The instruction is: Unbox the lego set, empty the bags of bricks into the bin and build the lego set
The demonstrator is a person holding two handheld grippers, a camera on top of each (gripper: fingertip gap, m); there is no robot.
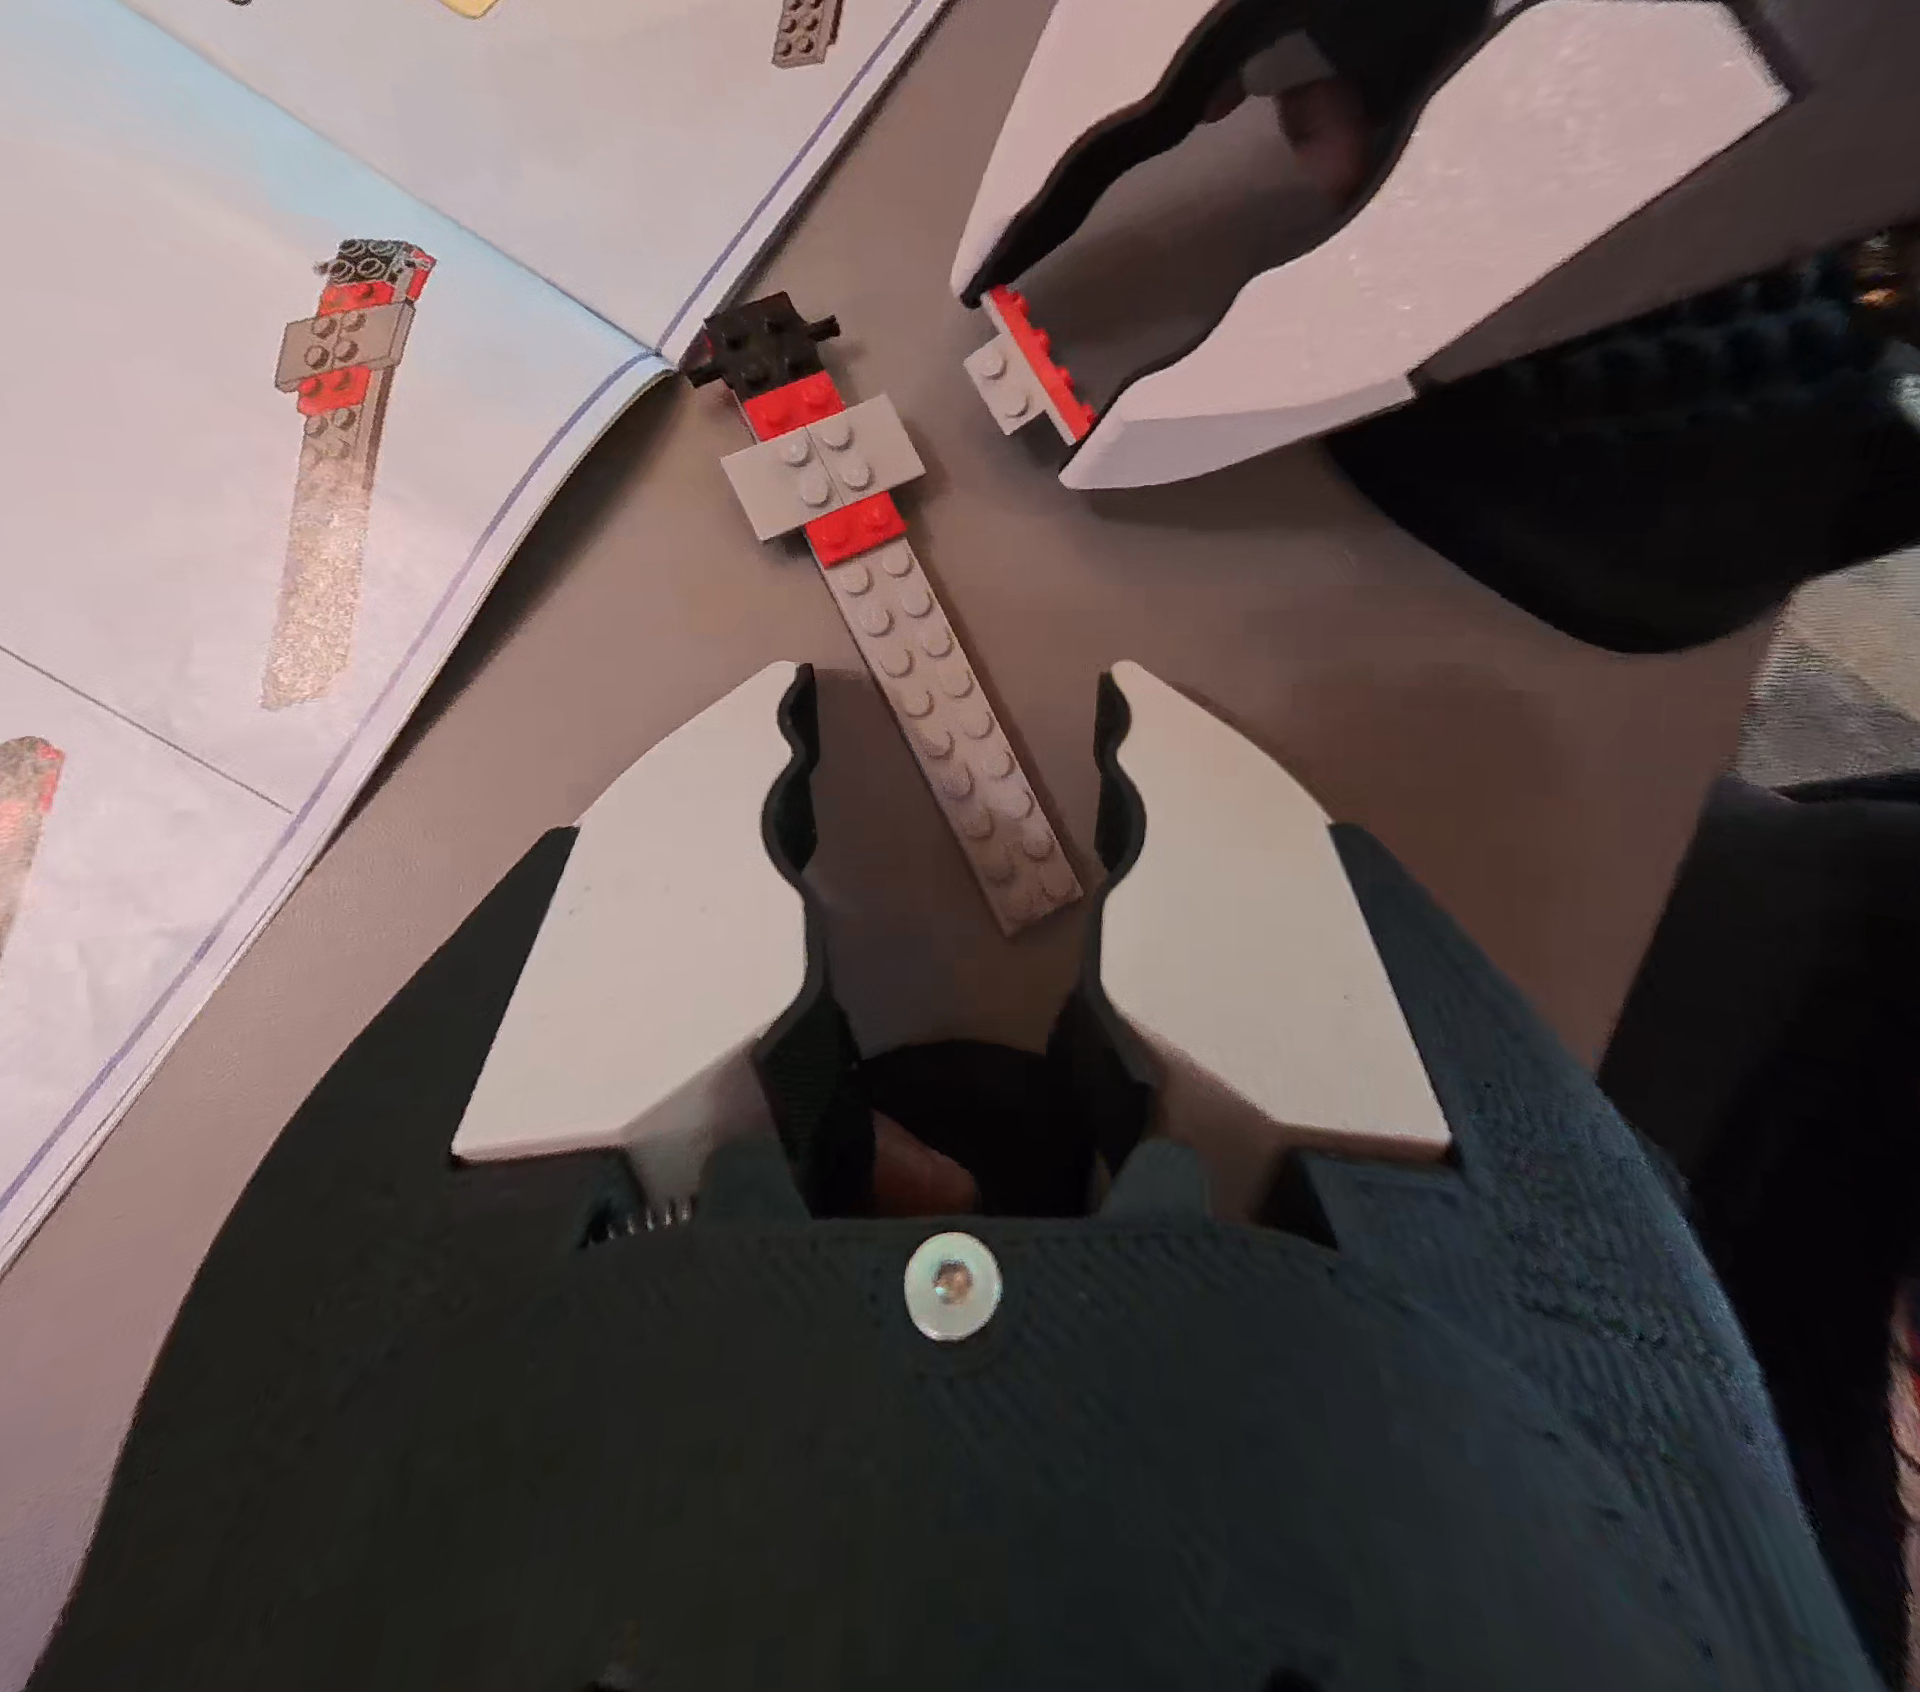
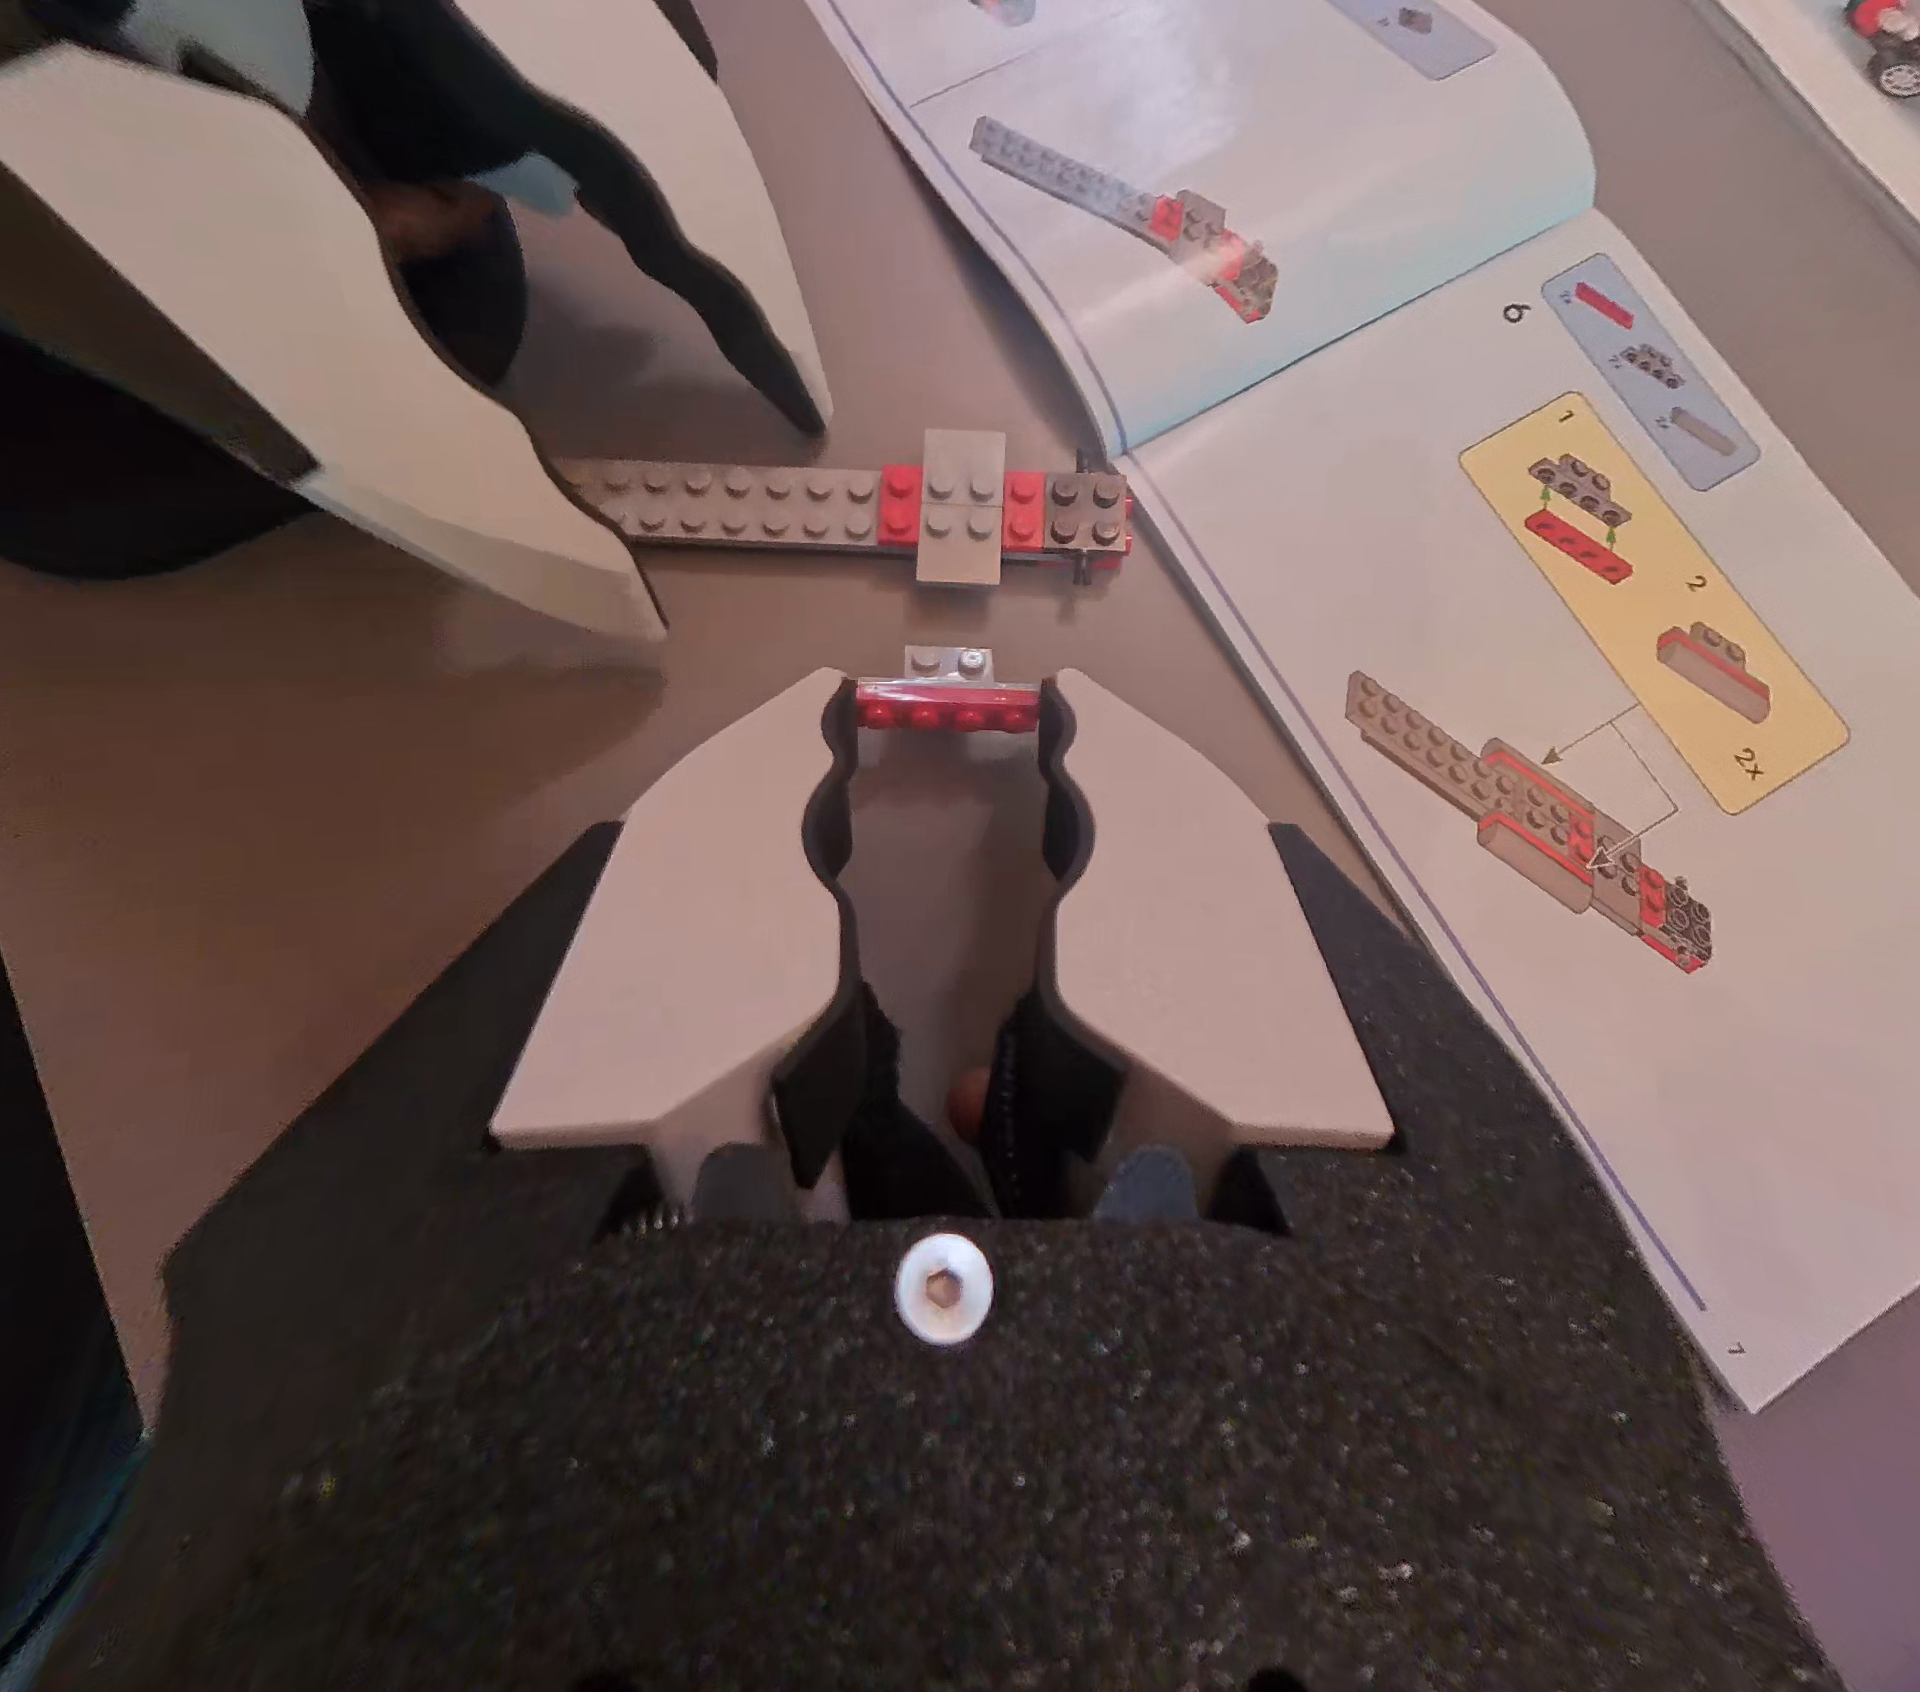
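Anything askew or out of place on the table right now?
Nothing stands out. The long grey assembly lies flat beside the open booklet; the right gripper holds a small red-and-grey subassembly squarely.

The instruction booklet [image 1: 436, 115] runs off the left wrist view's edge

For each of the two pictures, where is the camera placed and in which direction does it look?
Left wrist view: sits on the left gripper, looking down along its open fingers at the long grey assembly on the table.
Right wrist view: sits on the right gripper, looking down at the small red-and-grey piece it holds.
Shared: the assembly, the instruction booklet, and each view shows the other gripper.
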